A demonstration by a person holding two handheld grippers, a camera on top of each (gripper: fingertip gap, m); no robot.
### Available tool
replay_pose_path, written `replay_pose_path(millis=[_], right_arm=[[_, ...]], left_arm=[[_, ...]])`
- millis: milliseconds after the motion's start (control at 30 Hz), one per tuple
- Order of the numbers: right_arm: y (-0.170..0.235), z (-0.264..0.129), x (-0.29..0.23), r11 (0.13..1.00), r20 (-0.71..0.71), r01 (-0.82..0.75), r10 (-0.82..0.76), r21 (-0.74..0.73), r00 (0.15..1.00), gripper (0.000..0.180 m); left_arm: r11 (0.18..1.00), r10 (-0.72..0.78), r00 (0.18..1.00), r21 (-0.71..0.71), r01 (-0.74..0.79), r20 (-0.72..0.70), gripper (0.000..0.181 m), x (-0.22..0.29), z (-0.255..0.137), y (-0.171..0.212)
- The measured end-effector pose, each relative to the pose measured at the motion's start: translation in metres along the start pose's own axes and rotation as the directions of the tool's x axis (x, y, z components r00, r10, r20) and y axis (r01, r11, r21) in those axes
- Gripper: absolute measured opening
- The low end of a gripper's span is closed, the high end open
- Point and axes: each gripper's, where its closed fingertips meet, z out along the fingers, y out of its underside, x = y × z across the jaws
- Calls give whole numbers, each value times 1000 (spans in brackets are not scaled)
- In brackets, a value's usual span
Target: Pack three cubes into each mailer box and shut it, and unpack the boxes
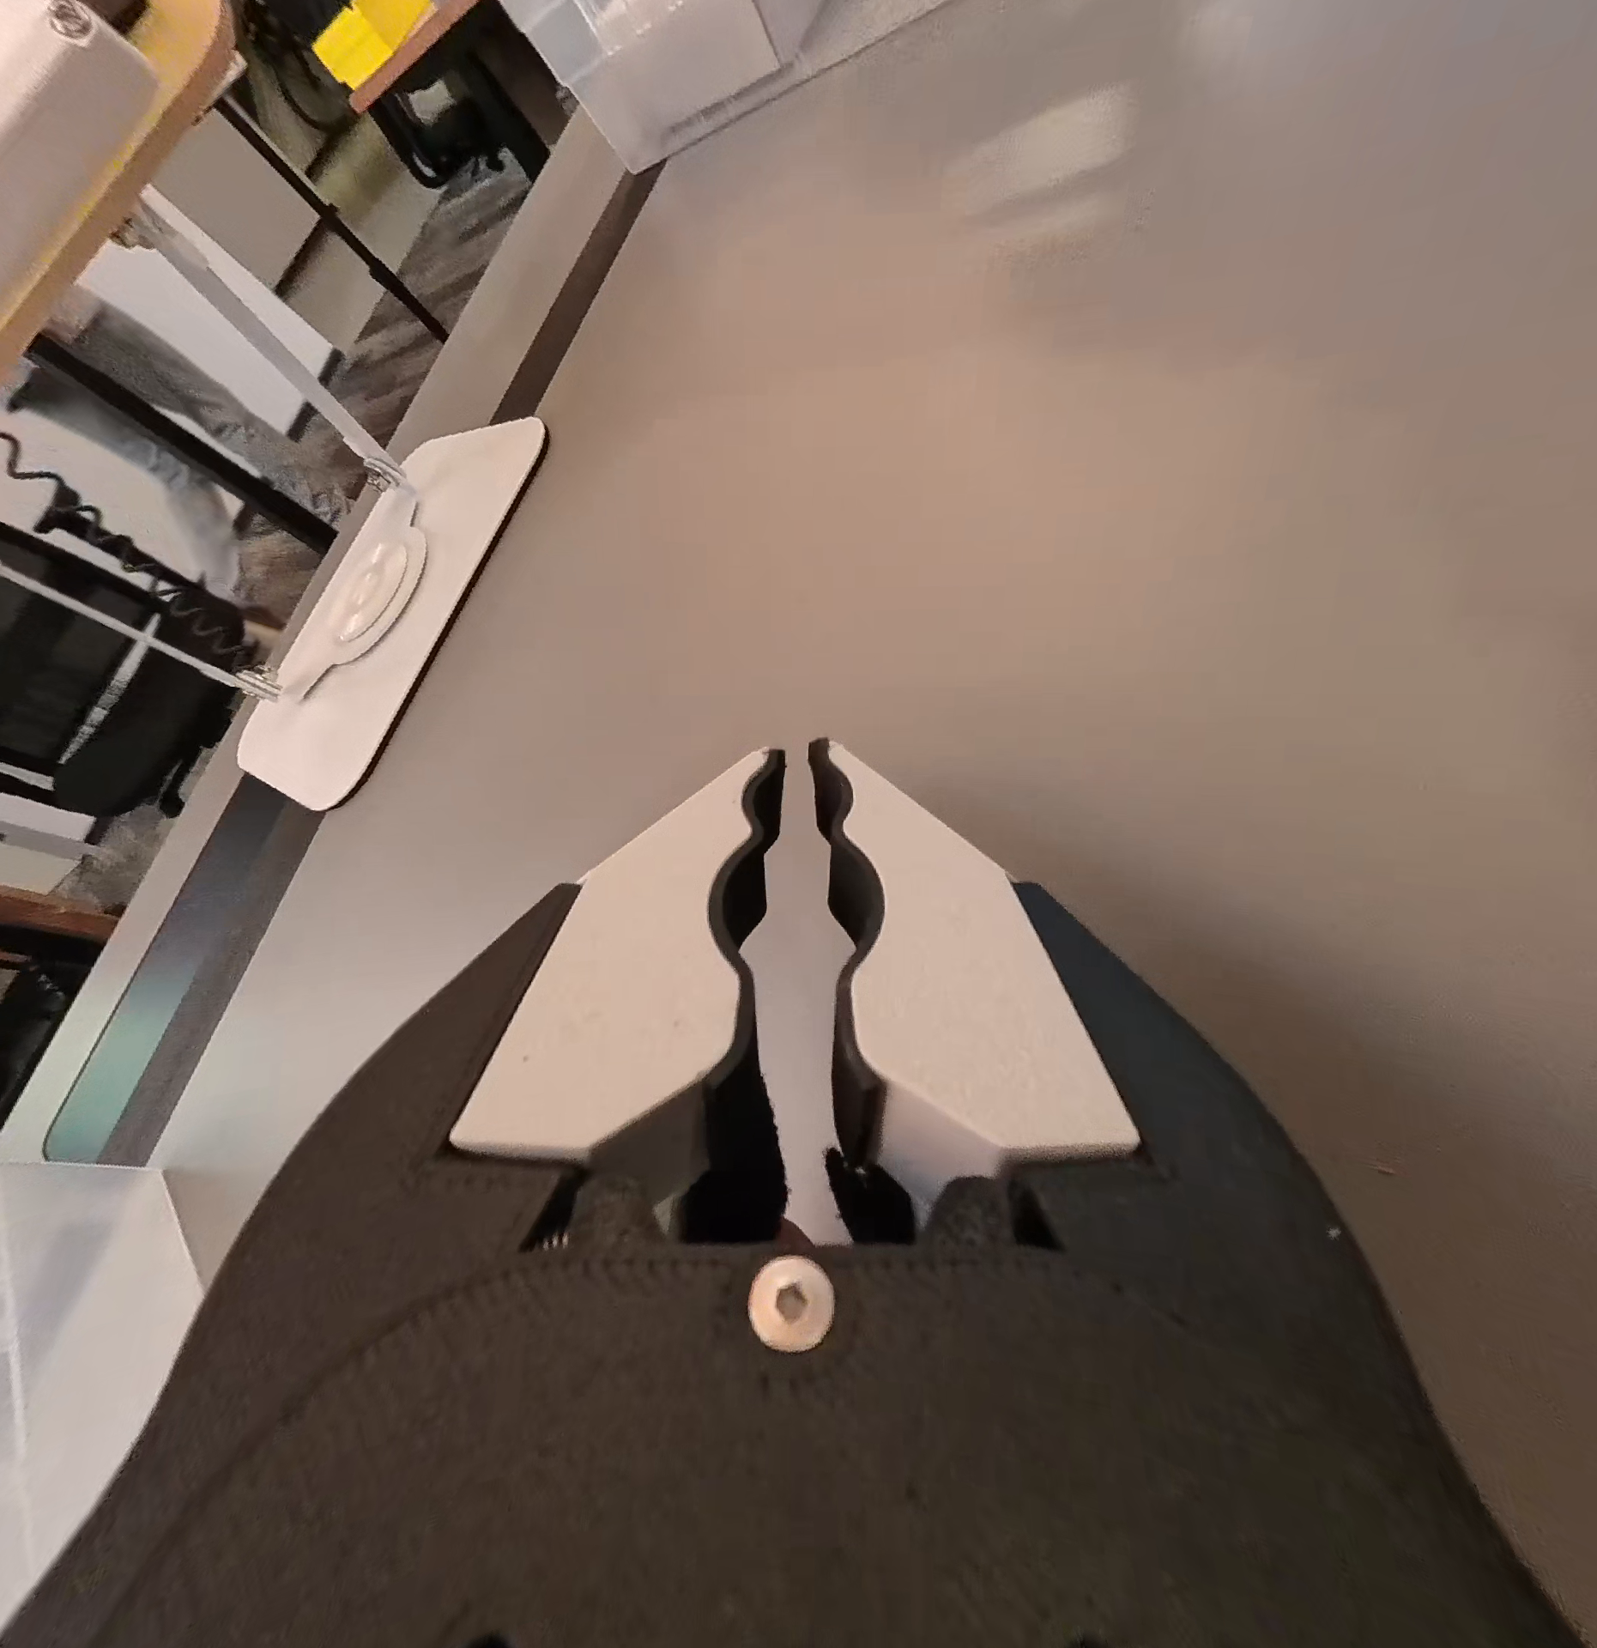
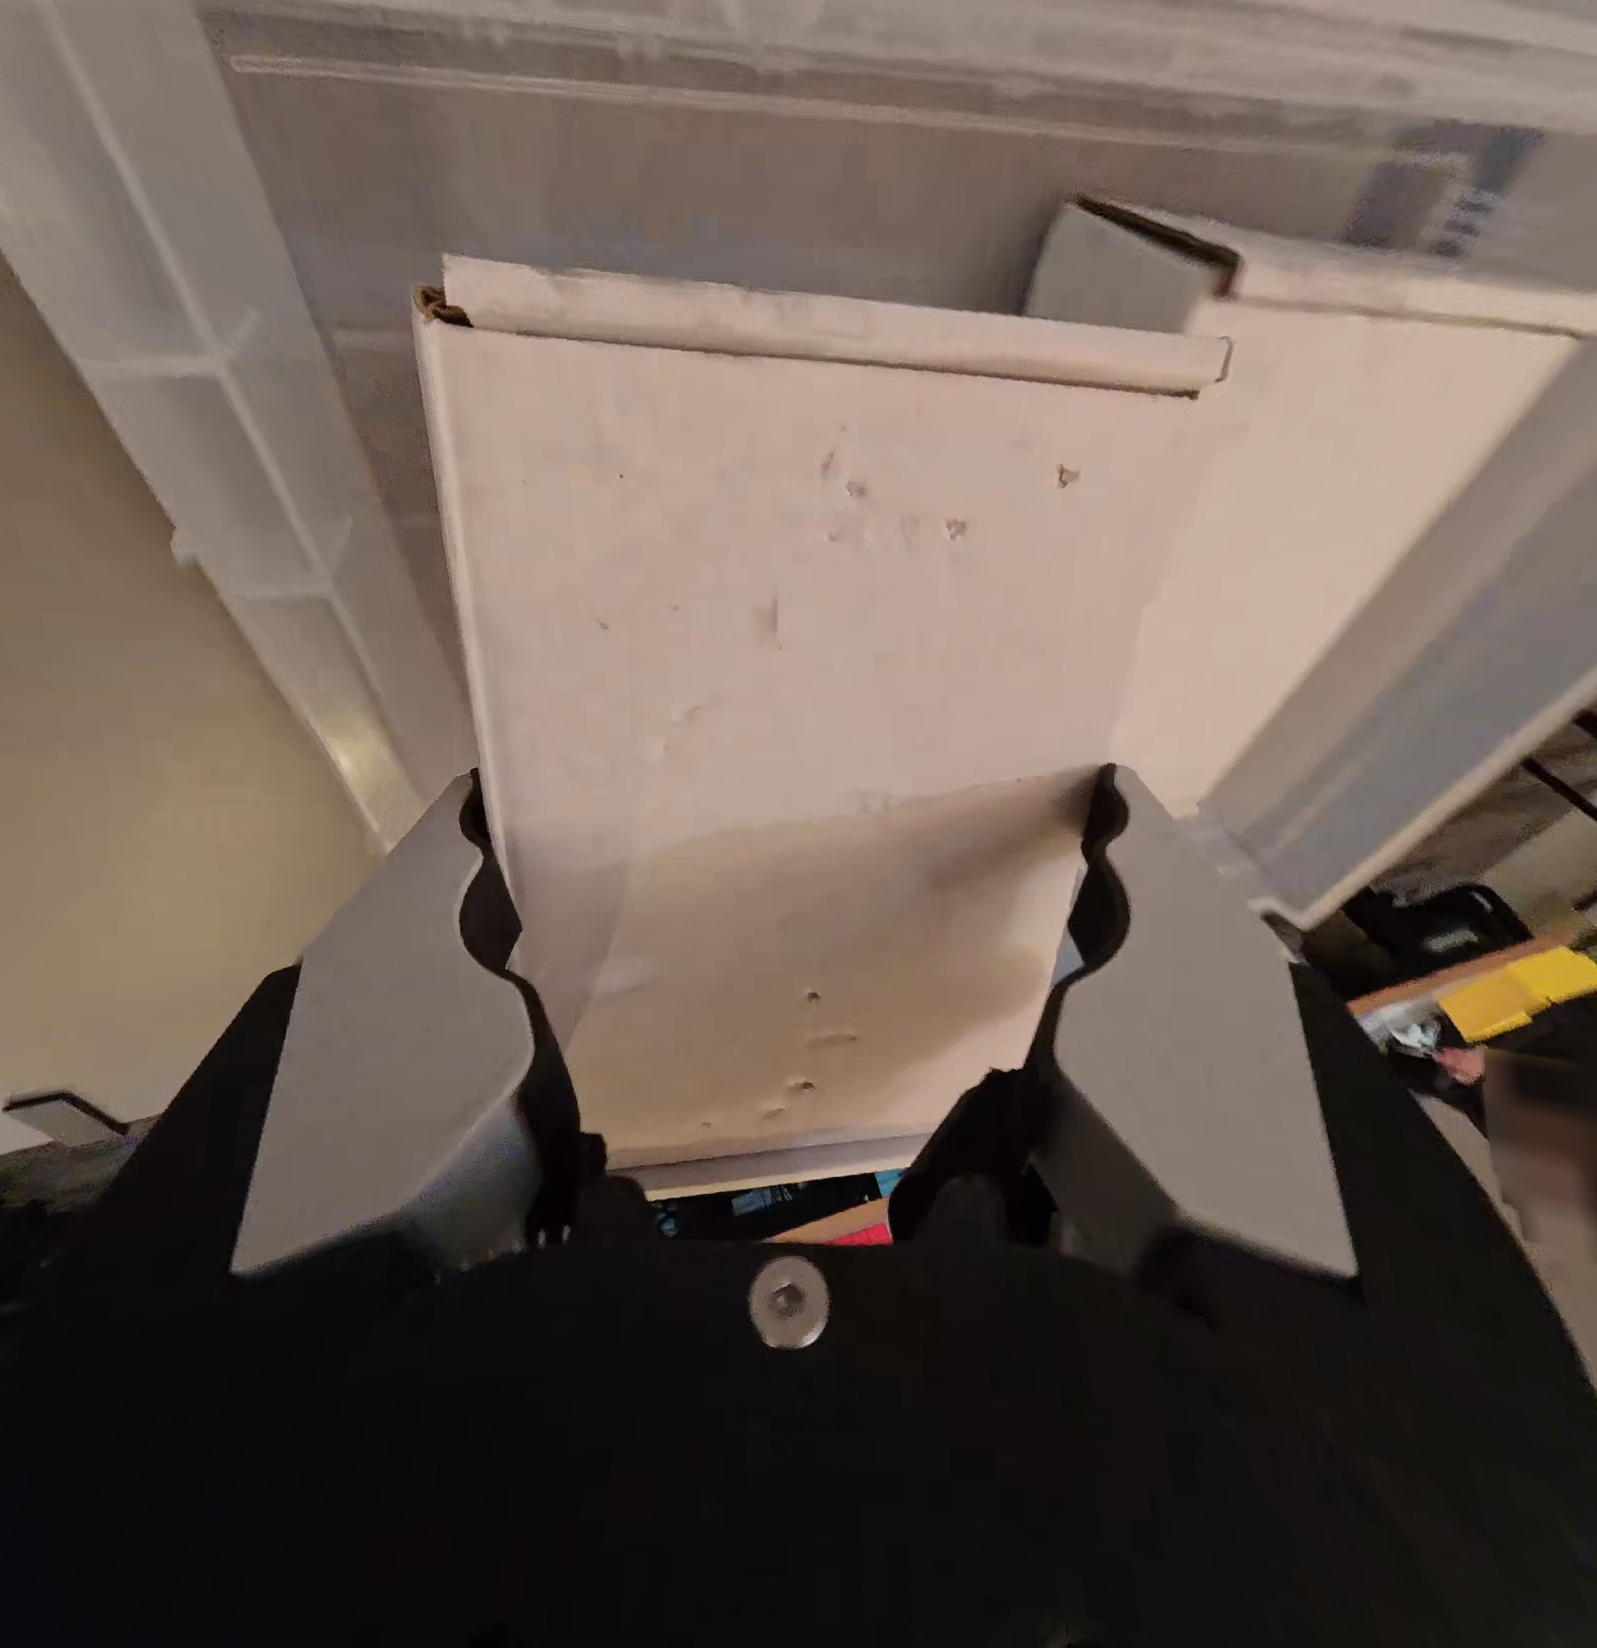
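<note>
My right gripper (image 2: pixel 790 785) is closed on a white mailer box (image 2: pixel 803 580), one finger on each side wall. The box is shut, with its dented lid facing the camera. It is held over a clear plastic bin (image 2: pixel 268 571). A second white mailer box (image 2: pixel 1365 464) lies in the bin to the right, with a grey flap sticking up behind it. Small red and blue shapes (image 2: pixel 852 1231) show under the held box's near edge; I cannot tell what they are. My left gripper (image 1: pixel 796 753) is shut and empty above the grey table (image 1: pixel 1133 535). No cubes are clearly visible.
A white flat stand base (image 1: pixel 393 615) with thin metal rods sits at the table's left edge. A clear bin (image 1: pixel 687 80) stands at the far end of the table and another (image 1: pixel 54 1338) at the near left. Furniture and yellow items lie beyond the table.
</note>
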Motion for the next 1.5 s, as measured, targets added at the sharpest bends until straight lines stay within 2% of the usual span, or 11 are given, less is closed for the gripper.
replay_pose_path(millis=[200,333,467,600,733,900,1033,1100,1233,1433,1500], right_arm=[[2,31,-10,997,46,13,-9,-82,999,124],[11,9,-2,996,-41,-82,80,-45,996,126],[24,-20,5,949,-111,-303,312,90,944,111],[51,-40,11,791,-185,-541,600,285,779,88],[92,-27,-1,558,-165,-734,825,388,540,71],[104,-2,-24,284,3,-831,946,479,325,62],[102,21,-34,190,68,-848,964,494,256,51],[99,32,-38,176,86,-854,965,490,248,49],[93,37,-36,125,129,-833,965,538,228,12],[90,37,-37,28,229,-831,956,556,185,5],[89,36,-39,26,229,-832,956,555,182,5]], left_arm=[[999,33,999,-8,-33,9,8,2,1,1],[1000,30,999,-7,-30,26,14,-3,-2,4],[1000,29,996,8,-30,82,22,-16,-8,1],[994,30,976,97,-52,216,10,-47,-34,-21],[994,-32,915,104,-11,401,19,-105,-74,-19],[989,-144,769,107,98,623,29,-181,-150,7],[998,-59,673,36,48,738,24,-206,-218,5],[993,-73,655,-6,118,752,32,-218,-239,25],[973,-15,607,-128,191,795,38,-237,-279,72],[871,-174,537,-125,475,826,57,-270,-323,188],[839,-167,472,-127,530,866,86,-284,-338,226]])
